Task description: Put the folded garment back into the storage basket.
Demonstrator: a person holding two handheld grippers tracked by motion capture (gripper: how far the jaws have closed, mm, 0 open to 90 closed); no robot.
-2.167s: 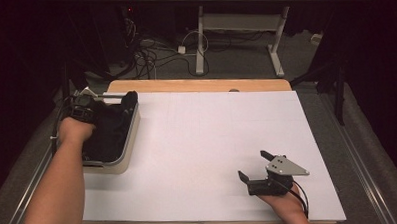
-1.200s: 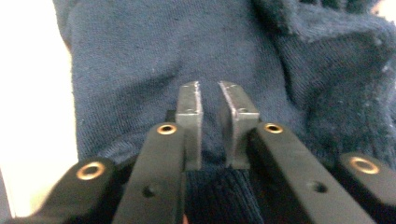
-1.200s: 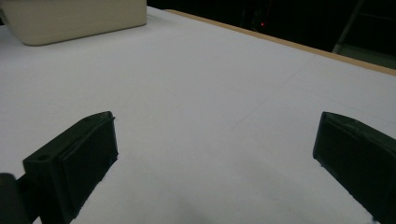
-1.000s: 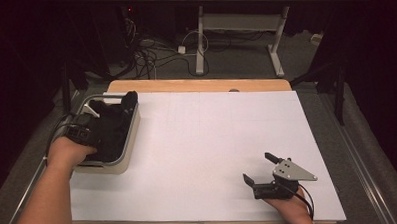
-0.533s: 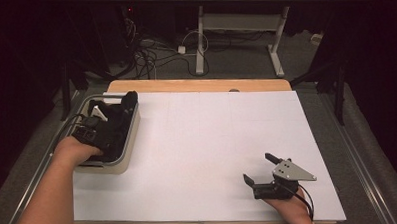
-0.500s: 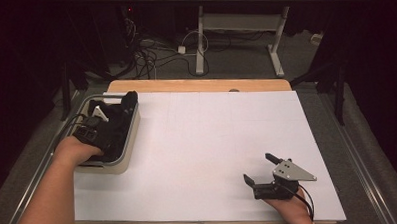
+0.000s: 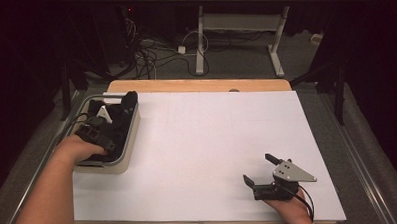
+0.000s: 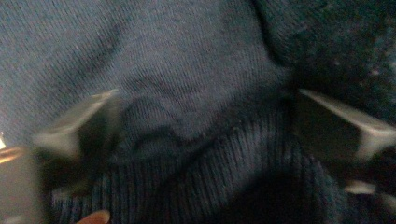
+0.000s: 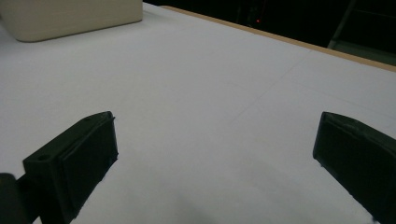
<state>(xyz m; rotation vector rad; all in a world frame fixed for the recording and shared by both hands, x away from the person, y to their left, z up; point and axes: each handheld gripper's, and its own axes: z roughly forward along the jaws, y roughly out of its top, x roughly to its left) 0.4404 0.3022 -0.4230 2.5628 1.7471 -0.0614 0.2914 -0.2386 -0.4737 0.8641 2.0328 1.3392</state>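
Overhead, the left gripper (image 7: 103, 126) sits inside a rounded cream tub (image 7: 119, 162) at the white worktop's (image 7: 207, 141) left edge, over dark cloth (image 7: 122, 117). Its own view shows navy fabric (image 8: 187, 84), twill above, ribbed knit below, between jaws that have just been opening. The right gripper (image 9: 215, 158) rests with its blocky jaws spread over bare matte sheet.

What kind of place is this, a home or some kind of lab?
Most likely a lab or recording workspace: a white-covered table ringed by dark curtains, tangled cables on the floor behind it, and a beige bin of dark clothing.
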